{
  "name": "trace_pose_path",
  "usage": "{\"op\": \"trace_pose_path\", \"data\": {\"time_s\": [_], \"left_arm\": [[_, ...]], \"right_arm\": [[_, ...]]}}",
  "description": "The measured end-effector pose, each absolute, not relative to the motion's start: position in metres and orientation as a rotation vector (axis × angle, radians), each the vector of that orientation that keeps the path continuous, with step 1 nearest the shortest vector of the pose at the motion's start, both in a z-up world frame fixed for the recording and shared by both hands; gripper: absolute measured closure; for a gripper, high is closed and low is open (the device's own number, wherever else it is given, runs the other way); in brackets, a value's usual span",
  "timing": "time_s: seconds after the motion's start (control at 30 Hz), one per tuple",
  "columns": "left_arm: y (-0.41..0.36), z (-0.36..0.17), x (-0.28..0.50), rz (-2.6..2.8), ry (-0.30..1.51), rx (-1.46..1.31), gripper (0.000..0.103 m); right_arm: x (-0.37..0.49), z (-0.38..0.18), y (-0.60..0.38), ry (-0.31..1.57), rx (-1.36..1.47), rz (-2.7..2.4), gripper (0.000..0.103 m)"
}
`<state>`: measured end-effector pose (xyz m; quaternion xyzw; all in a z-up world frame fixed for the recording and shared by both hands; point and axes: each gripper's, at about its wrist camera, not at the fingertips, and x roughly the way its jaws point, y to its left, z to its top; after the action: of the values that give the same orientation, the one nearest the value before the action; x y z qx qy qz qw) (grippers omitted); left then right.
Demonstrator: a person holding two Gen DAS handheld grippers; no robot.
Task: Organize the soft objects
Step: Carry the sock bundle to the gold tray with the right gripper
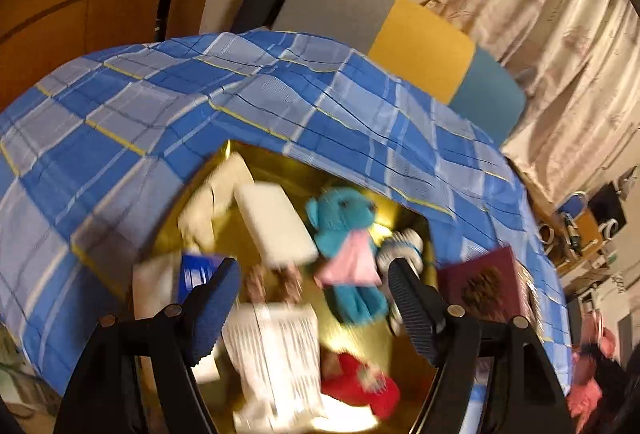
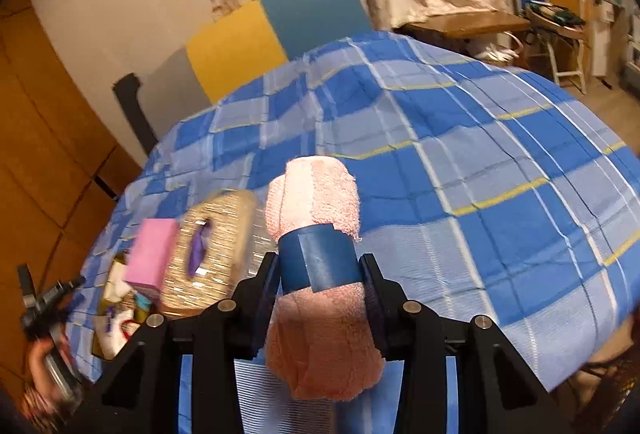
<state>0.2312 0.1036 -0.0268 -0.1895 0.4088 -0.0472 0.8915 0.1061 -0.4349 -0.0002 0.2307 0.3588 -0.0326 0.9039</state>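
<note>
Towel roll (image 2: 320,230), pink with a blue band, shows only in the right wrist view, clamped in the right gripper (image 2: 322,274) above the checked bedspread (image 2: 480,154). Left gripper (image 1: 314,298) gapes empty over a yellow bin (image 1: 416,230) holding a teal bear (image 1: 344,230), white block (image 1: 276,226) and red plush (image 1: 360,386).

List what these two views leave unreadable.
- Left wrist view: print on the white bag, motion blur.
- Left wrist view: red item, blurred and cut by the right finger.
- Right wrist view: towel roll's lower end, past the gripper.
- Right wrist view: box contents, small, hidden behind the pink block.
</note>
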Motion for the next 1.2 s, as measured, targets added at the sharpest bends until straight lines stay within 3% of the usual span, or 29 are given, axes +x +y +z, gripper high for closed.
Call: {"op": "trace_pose_path", "data": {"time_s": [0.4, 0.87, 1.2], "left_arm": [[0.091, -0.046, 0.143, -0.062, 0.814, -0.387, 0.026], [0.096, -0.05, 0.125, 0.125, 0.859, -0.218, 0.026], [0.115, -0.056, 0.114, 0.198, 0.847, -0.241, 0.026]], "right_arm": [[0.166, 0.054, -0.283, 0.689, 0.323, 0.291, 0.062], [0.233, 0.001, -0.111, 0.869, 0.032, 0.532, 0.062], [0.242, -0.01, -0.095, 0.929, -0.031, 0.514, 0.062]]}}
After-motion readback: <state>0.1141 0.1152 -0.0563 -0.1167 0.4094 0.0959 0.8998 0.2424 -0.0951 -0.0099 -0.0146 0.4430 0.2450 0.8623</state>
